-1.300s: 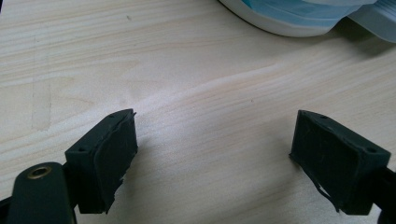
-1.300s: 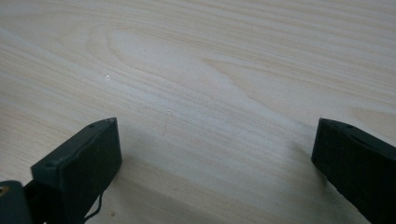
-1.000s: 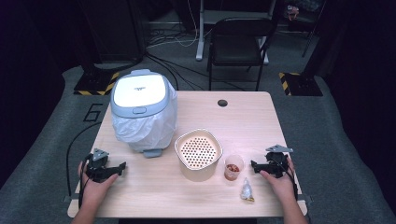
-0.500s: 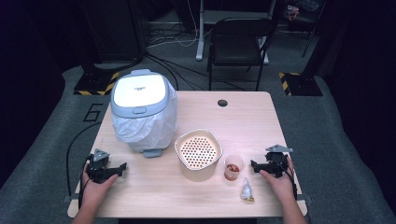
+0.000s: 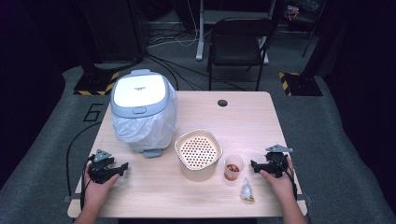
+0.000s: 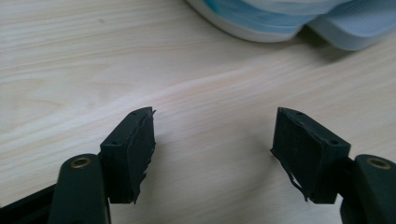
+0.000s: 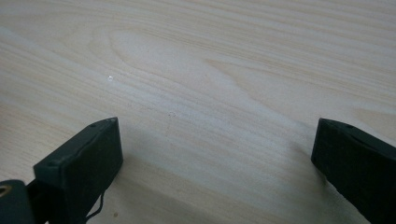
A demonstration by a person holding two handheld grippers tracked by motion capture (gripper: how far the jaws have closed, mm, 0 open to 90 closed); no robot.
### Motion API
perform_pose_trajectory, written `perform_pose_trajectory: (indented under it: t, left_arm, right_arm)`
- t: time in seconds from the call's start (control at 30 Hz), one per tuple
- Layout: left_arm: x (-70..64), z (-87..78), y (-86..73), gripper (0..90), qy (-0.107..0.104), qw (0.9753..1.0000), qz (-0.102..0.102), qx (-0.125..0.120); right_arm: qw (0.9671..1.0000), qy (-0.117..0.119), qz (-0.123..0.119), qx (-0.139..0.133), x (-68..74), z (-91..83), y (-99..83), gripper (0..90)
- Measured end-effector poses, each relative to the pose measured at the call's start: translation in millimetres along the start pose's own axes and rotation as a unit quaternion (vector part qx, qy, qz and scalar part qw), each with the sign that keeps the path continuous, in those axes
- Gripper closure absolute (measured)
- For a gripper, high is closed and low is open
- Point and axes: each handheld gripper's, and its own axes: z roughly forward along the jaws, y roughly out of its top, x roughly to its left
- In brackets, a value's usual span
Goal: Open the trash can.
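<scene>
High view: your left tongs [image 5: 122,166] and right tongs [image 5: 254,164] rest on desk [image 5: 247,116], both spread, empty; cup [image 5: 233,166] just left of right tongs.

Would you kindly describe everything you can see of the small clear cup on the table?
The small clear cup looks like thin see-through plastic, standing upright and open at the top on the wooden table. Reddish-brown bits lie in its bottom; what they are is too small to tell. It stands just right of the beige perforated basket, close to it, perhaps touching. A small crumpled packet lies nearer the person. The right tool, open, sits to its right, apart from it.
</scene>
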Motion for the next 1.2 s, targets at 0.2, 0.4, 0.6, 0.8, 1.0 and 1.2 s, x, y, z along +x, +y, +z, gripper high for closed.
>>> perform_pose_trajectory:
  t: [0.2,0.4,0.6,0.8,1.0,1.2]
  left_arm:
    - [-13.0,-1.4,3.5,31.1,-0.018,0.9996,0.023,0.001]
    - [-27.4,-2.6,6.6,32.1,-0.038,0.9985,0.038,0.003]
    - [-41.1,-1.9,8.6,32.5,-0.056,0.997,0.053,0.006]
    - [-51.3,-1.8,12.8,33.1,-0.097,0.9946,0.038,-0.002]
    - [-62.0,0.1,21.6,35.2,-0.105,0.9929,0.057,-0.003]
    - [-73.0,0.0,30.7,35.5,-0.105,0.9917,0.074,-0.01]
  right_arm:
    - [1.0,0.0,0.0,0.0,0.0,0.0,0.0,1.4]
    - [1.0,0.0,0.0,0.0,0.0,0.0,0.0,1.4]
    - [1.0,0.0,0.0,0.0,0.0,0.0,0.0,1.4]
    - [1.0,0.0,0.0,0.0,0.0,0.0,0.0,1.4]
    - [1.0,0.0,0.0,0.0,0.0,0.0,0.0,1.4]
    - [1.0,0.0,0.0,0.0,0.0,0.0,0.0,1.4]
